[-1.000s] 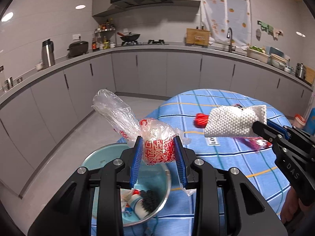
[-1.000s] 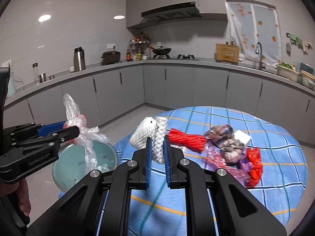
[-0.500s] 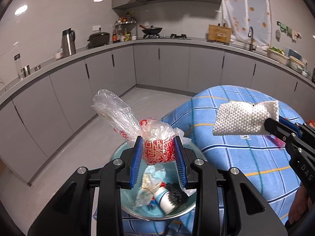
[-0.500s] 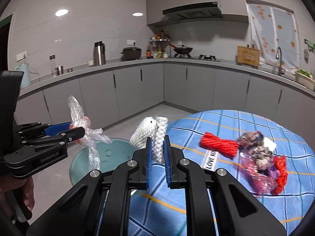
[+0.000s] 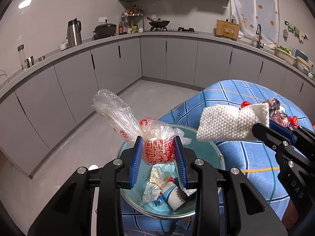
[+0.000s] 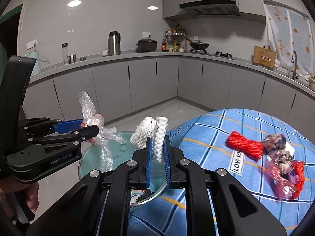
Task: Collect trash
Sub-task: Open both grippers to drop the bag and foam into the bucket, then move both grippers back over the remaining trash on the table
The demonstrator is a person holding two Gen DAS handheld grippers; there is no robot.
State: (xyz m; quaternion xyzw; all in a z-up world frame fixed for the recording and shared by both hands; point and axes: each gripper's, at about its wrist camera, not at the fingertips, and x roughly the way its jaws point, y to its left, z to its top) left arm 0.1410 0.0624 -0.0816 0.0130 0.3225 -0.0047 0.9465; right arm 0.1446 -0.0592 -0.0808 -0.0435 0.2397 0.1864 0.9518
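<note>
- While both grippers hang over the bowl at the table edge: left gripper pinches the plastic bag, right gripper nearly closed on the white foam net
- Step: drop-off
- Next: open the jaws over the bowl; red net and wrappers remain mid-table

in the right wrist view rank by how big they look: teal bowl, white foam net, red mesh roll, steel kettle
1. teal bowl
2. white foam net, though it is nearest the camera
3. red mesh roll
4. steel kettle, far off on the counter

Black left gripper, blue ribbed pads, silver screws.
</note>
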